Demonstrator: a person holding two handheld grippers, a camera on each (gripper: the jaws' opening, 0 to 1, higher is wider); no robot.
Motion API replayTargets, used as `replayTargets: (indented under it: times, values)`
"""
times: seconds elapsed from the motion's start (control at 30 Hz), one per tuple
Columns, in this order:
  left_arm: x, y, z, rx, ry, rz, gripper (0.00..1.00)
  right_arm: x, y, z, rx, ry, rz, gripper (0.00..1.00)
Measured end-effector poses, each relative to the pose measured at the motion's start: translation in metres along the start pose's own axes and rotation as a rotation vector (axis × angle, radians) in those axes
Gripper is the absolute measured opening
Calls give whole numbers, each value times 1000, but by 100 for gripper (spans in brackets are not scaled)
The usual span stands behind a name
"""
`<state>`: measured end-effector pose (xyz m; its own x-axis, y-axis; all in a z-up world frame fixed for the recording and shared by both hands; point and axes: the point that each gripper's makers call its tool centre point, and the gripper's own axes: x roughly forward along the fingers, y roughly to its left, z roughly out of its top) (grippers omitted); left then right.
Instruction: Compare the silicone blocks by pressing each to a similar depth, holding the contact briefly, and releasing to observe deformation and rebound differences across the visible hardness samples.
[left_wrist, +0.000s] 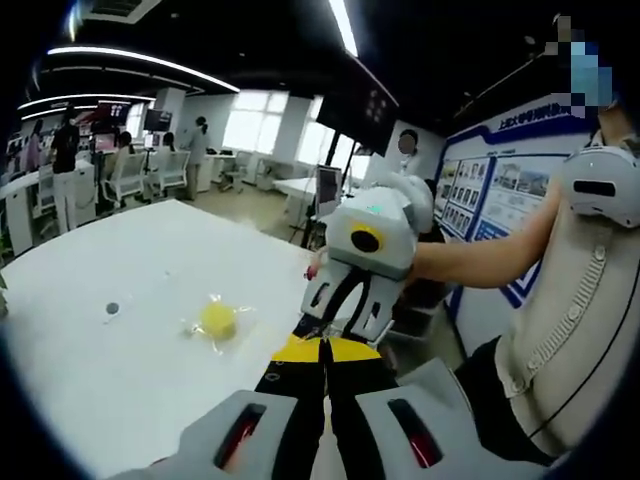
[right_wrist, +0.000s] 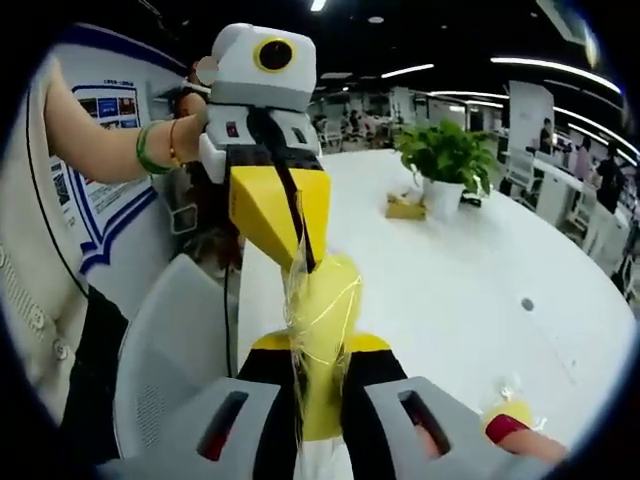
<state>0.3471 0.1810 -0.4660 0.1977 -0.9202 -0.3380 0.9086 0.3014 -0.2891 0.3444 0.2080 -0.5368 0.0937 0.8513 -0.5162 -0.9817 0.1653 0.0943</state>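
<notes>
A yellow silicone block in a clear wrapper (right_wrist: 322, 330) is held up in the air over the near edge of the white desk (right_wrist: 470, 270), caught between both pairs of tongs. In the right gripper view the right tongs (right_wrist: 318, 385) are pinched on the lower part of the wrapped block, while the left tongs (right_wrist: 290, 235), coming in from above with their yellow tips, are pressed together on the crinkled top of the wrapper. In the left gripper view the left tongs (left_wrist: 322, 350) are seen closed tip to tip against the right tongs (left_wrist: 345, 310), though the block itself cannot be made out there. A second wrapped yellow block (left_wrist: 217, 321) lies alone on the desk, well in from its edges, with a small dark round spot (left_wrist: 112, 308) near it; a third yellow piece (right_wrist: 508, 415) sits at the near edge by a fingertip. A potted plant (right_wrist: 443, 160) and a small box (right_wrist: 405, 207) stand toward the far edge. The step in hand appears to be preparation (unwrapping or repositioning a sample) rather than pressing, so the comparison itself seems barely begun. The next move is judged to call for the block to be freed from the film or set flat on the desk, after which a slow, even press can be applied; the slippery wrapper may let the block twist out.
</notes>
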Motion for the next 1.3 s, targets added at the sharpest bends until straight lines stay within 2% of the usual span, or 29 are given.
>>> replayTargets:
  times: [0.57,0.67,0.83,0.93,1.1,1.3]
  values:
    - [-3,-10,-4,8,2,5,0,-2,13,0,25,9,11,6]
    - [-3,-12,-3,8,1,5,0,-2,16,0,49,-11,23,7]
    - [-4,-15,-4,2,2,10,0,-3,18,0,37,-20,12,8]
    - [-4,-17,-2,-9,-8,13,0,-5,18,2,62,-50,15,9]
    - [-3,-20,-3,-6,11,24,0,-4,20,1,71,-47,13,10]
    - [-3,-19,-2,-12,3,42,0,-5,18,2,76,-48,2,13]
